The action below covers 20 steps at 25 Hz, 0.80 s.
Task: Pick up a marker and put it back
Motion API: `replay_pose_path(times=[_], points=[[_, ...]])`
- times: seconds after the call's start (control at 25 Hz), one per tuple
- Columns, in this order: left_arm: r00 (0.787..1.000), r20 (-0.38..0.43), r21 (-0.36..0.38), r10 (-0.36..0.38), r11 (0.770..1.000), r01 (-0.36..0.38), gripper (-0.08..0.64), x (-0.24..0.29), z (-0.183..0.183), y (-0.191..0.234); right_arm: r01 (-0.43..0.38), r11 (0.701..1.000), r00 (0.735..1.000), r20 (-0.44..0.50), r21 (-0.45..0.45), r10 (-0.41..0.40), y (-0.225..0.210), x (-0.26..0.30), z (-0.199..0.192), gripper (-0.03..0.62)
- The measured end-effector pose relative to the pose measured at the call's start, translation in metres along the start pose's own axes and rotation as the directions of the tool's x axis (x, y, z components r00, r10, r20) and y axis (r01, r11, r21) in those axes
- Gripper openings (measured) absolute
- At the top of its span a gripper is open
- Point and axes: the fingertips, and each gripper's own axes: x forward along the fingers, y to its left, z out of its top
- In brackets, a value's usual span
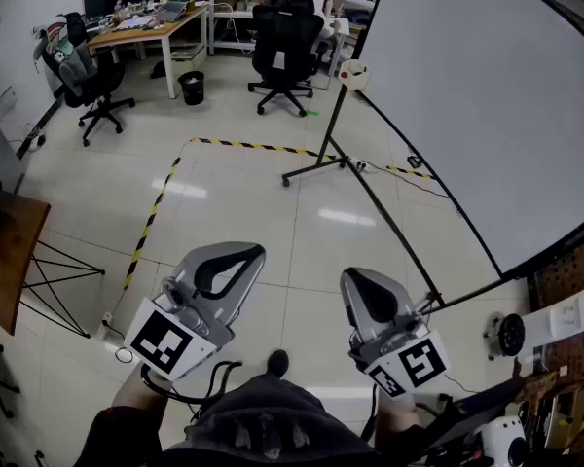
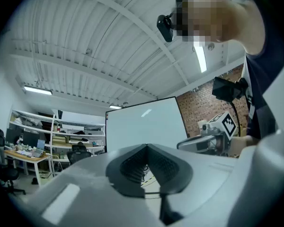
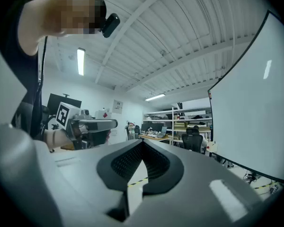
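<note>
No marker shows in any view. In the head view my left gripper (image 1: 257,252) and right gripper (image 1: 354,276) are held side by side over the floor, both pointing away from me. Both are shut, their dark pads meeting at the tips with nothing between them. A large whiteboard (image 1: 487,95) on a black stand rises to the right of them. The left gripper view shows its own closed jaws (image 2: 146,146), the whiteboard (image 2: 142,126) behind them and the right gripper (image 2: 203,141) beside. In the right gripper view its jaws (image 3: 143,142) are closed and the left gripper (image 3: 92,125) is alongside.
Yellow-black tape (image 1: 156,207) marks the tiled floor ahead. The whiteboard stand's foot (image 1: 316,168) and cable lie beyond the grippers. Office chairs (image 1: 282,52), a desk (image 1: 141,27) and a bin (image 1: 191,87) stand at the back. A wooden table (image 1: 5,256) is at left, equipment (image 1: 526,334) at right.
</note>
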Motion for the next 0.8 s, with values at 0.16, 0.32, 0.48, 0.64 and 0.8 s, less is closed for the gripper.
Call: replay_pose_path(times=[0.16,0.32,0.48,0.64,0.8], points=[[1.0,0.003,0.001,0.014,1.0,-0.014,0.006,0.056,-0.01,0.025,-0.034,0.999,0.999,0.008,-0.001,0.034,-0.053,0.029,0.002,0.002],[1.0,-0.002,0.008,0.028,1.0,-0.028,0.006,0.098,-0.017,0.052,-0.065,0.998,0.998,-0.002,-0.027,0.065,-0.091,0.062,0.003,0.002],[0.999,0.001,0.009,0.043,0.999,-0.043,0.006,0.131,-0.026,0.092,-0.089,0.995,0.996,0.007,-0.039,0.089,-0.124,0.099,0.005,0.002],[1.0,0.008,0.015,0.023,1.0,-0.023,0.006,0.169,-0.039,0.137,-0.074,0.996,0.997,0.003,-0.05,0.075,-0.162,0.146,0.003,0.002],[1.0,0.013,-0.005,-0.026,1.0,0.026,0.006,0.207,-0.051,0.195,-0.035,0.998,0.999,-0.002,-0.059,0.035,-0.198,0.204,0.003,0.002]])
